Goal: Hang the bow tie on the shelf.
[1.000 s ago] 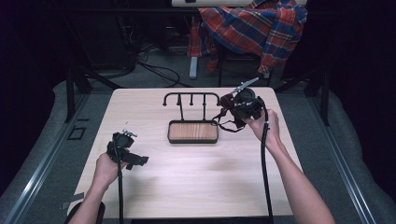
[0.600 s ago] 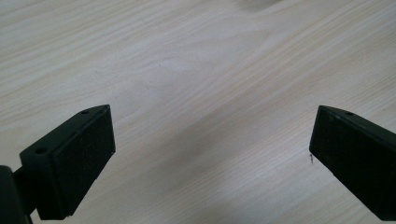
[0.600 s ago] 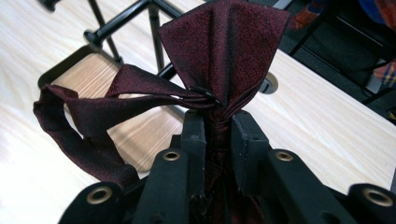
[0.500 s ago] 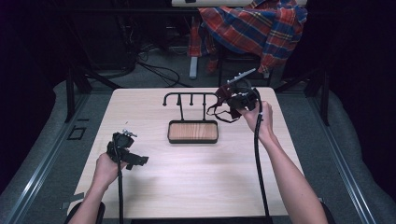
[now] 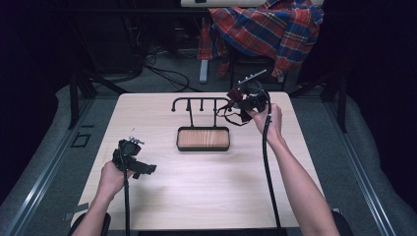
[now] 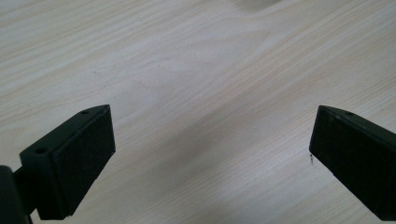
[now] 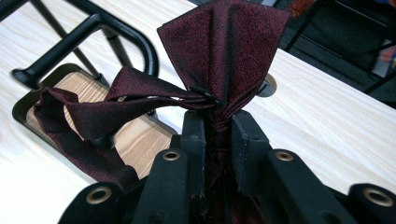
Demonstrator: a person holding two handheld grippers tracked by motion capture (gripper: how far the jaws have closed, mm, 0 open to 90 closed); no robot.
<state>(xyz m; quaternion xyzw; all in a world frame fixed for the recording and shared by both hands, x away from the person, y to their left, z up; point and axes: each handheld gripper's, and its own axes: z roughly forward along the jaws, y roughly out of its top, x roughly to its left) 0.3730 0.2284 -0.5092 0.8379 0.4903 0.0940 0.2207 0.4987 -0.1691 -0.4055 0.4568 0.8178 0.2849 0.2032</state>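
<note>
Dark red fabric, a bow tie (image 7: 219, 60) with its strap, is pinched tight between the jaws of the right gripper (image 7: 218, 123), held just beside the right end of the black hook rack (image 5: 201, 104). To hang it well, spread the strap loop and lower it squarely over a hook. The left gripper (image 6: 210, 149) rests wide open and empty over the table (image 5: 196, 196).

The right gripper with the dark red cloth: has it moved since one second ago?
Yes. The right gripper, shut on the dark red cloth, moved left, toward the black rack.
</note>
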